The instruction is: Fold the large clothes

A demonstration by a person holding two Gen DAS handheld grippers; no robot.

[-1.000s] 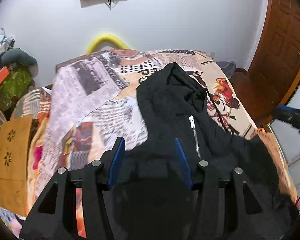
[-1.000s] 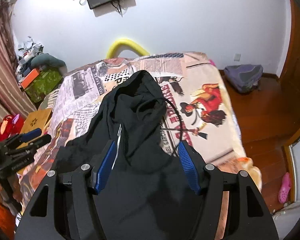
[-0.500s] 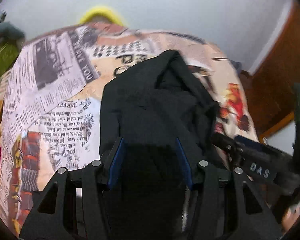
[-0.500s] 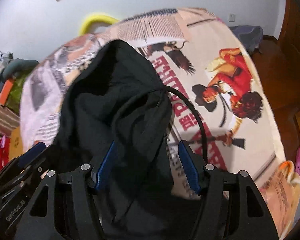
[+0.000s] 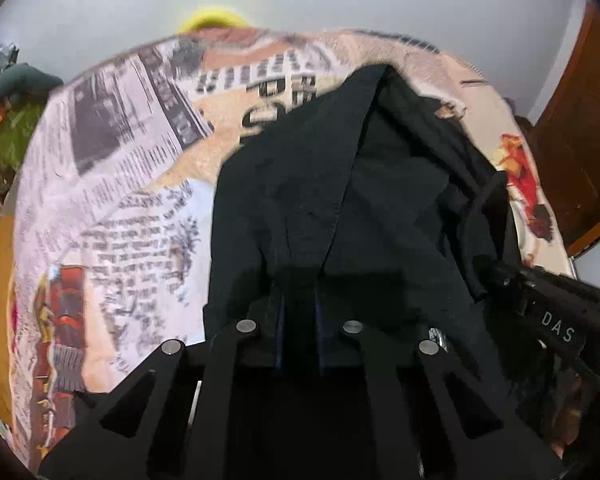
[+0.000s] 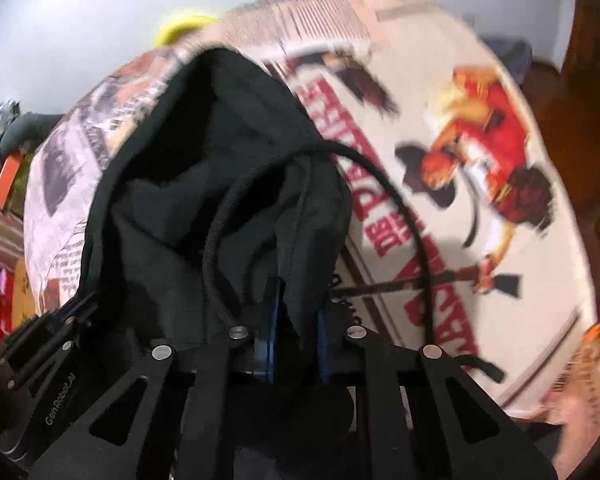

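A bed (image 5: 112, 208) under a newspaper-and-cowboy print cover filled most of both views, with a pale wall behind it and a brown wooden door (image 5: 576, 152) off to one side. On that cover lay the one garment of the task, a black hooded jacket (image 5: 340, 200), spread lengthwise with its hood (image 6: 220, 112) pointing toward the far wall and its near part bunched up under the tools. There were two grippers, both low over that near part. The left gripper (image 5: 299, 300) had just been closing and was clenched on a pinch of the black cloth; the right gripper (image 6: 293, 320) had just been closing too, with a fold of the fabric near the hood opening caught between its blue pads (image 6: 269, 332). One black drawcord (image 6: 400, 208) looped out over the print beside the right gripper, and one zipper pull (image 5: 436, 334) showed near the left. The main risk, as I judged it, was that each pinch held only the top layer, so a lift would peel the jacket open rather than carry it whole. The cord could also snag on the right gripper and drag the hood askew. With both grips sitting close together, the sides would likely sag and crease the fold.
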